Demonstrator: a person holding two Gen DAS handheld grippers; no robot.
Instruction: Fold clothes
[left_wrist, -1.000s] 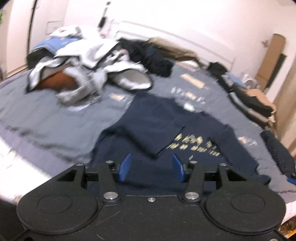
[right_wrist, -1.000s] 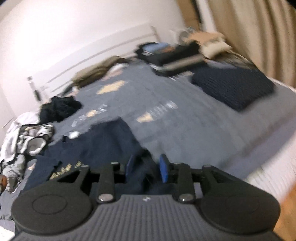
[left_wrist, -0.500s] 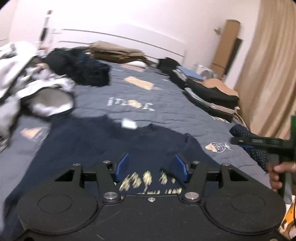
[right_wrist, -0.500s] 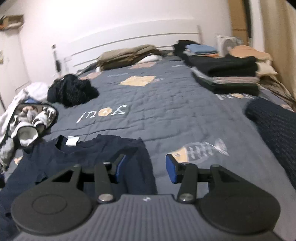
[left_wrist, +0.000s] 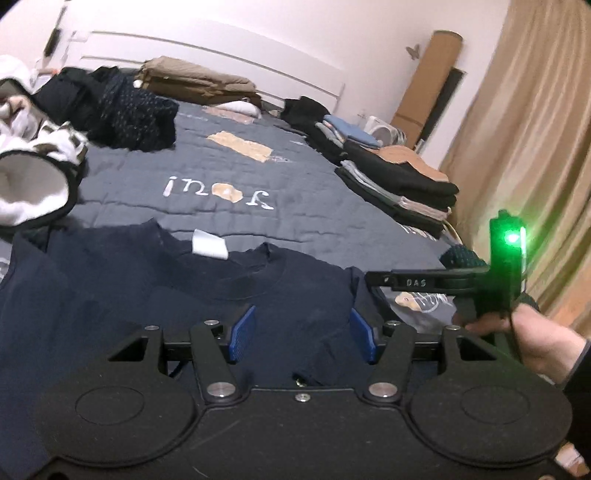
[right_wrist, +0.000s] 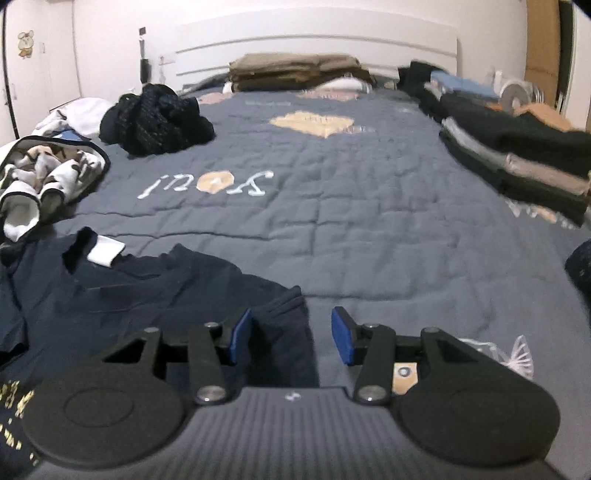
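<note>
A navy shirt (left_wrist: 288, 295) with a white neck label (left_wrist: 208, 247) lies spread on the grey bed quilt (left_wrist: 221, 173), neckline towards the headboard. My left gripper (left_wrist: 303, 334) hangs low over its chest just below the collar, its jaws opening, the cloth under them and not pinched. In the right wrist view the same shirt (right_wrist: 147, 295) fills the lower left, gold print at the corner. My right gripper (right_wrist: 291, 334) stands open over the shirt's right shoulder edge, with cloth lying between the blue pads (right_wrist: 242, 334), untouched. A hand (left_wrist: 532, 336) holds that gripper at the right.
Folded stacks (right_wrist: 517, 155) line the bed's right side. A dark crumpled heap (right_wrist: 159, 118) and white patterned garments (right_wrist: 44, 173) lie at the left. Tan folded cloth (right_wrist: 295, 70) rests by the headboard. A dark knit piece (right_wrist: 580, 266) and curtain (left_wrist: 535, 147) are at the right.
Both views swung round to face the headboard and came lower and closer to the shirt's collar end. Both pairs of jaws widened. The right gripper and its hand came into the left view.
</note>
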